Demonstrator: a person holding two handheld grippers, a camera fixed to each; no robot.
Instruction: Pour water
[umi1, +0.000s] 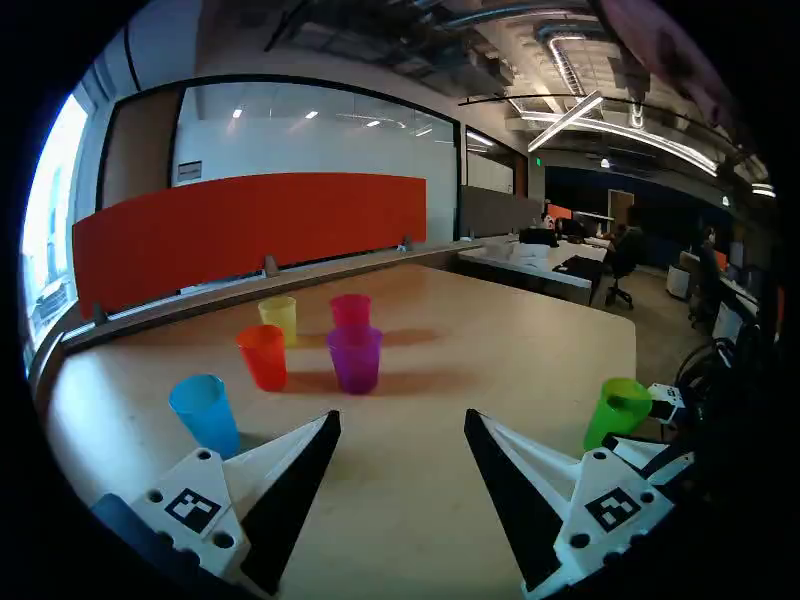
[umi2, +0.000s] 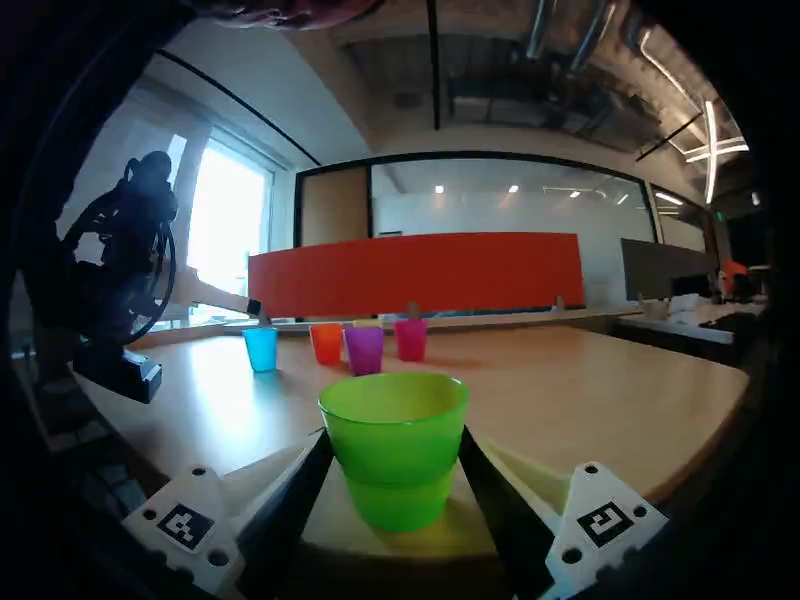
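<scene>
Cup (umi2: 395, 475), green, pinched between my right tongs (umi2: 395, 433) | my left tongs (umi1: 402, 415) spread, empty, above table (umi1: 500, 330) | five cups (umi1: 355, 358) beyond.

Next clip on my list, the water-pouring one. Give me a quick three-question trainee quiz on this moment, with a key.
1. True or false: the left gripper is clamped on a cup.
2. Which colour is the plastic cup between the right gripper's fingers? A blue, B green, C purple.
3. Leaving that cup out, how many plastic cups stand on the light wooden table?
Key: 1 false, its jaws stand open with nothing between them. 2 B, the translucent green plastic cup. 3 five: blue cup, orange cup, yellow cup, pink cup, purple cup.
</scene>
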